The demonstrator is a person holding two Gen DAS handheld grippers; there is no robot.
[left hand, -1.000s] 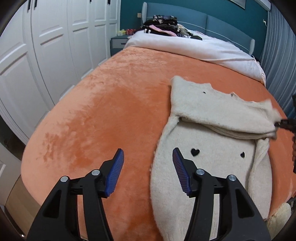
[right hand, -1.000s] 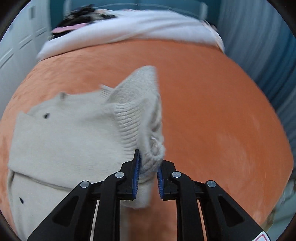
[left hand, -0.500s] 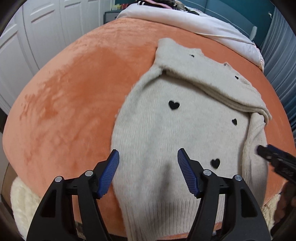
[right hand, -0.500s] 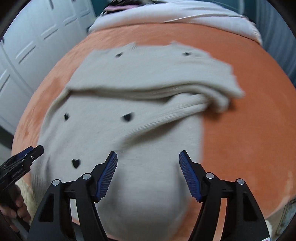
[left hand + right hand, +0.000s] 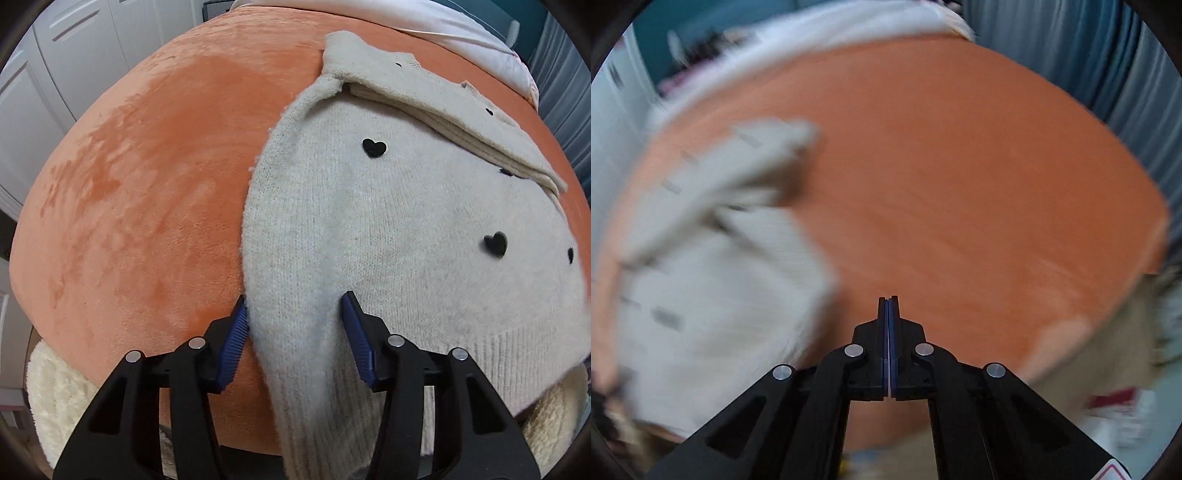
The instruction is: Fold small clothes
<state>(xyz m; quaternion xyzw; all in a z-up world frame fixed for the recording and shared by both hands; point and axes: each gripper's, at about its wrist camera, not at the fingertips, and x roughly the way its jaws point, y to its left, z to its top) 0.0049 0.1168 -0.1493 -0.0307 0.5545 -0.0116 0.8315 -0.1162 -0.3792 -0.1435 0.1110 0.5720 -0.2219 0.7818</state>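
A cream knit sweater (image 5: pixel 388 206) with small black hearts lies on the orange bed cover (image 5: pixel 147 192), its top part folded down across the chest. My left gripper (image 5: pixel 295 332) is open, its blue pads on either side of the sweater's lower left hem, which hangs over the bed edge. In the blurred right wrist view the sweater (image 5: pixel 720 295) lies to the left. My right gripper (image 5: pixel 888 325) is shut and empty, over bare orange cover to the right of the sweater.
A white duvet (image 5: pixel 424 22) lies across the far end of the bed. White wardrobe doors (image 5: pixel 55 74) stand on the left, grey curtains (image 5: pixel 1089 55) on the right. A fluffy cream rug (image 5: pixel 55 398) lies below the bed's near edge.
The right gripper let go of the sleeve, pulled back, swung right and shut empty. The left gripper moved down and forward until its open pads straddle the lower left hem.
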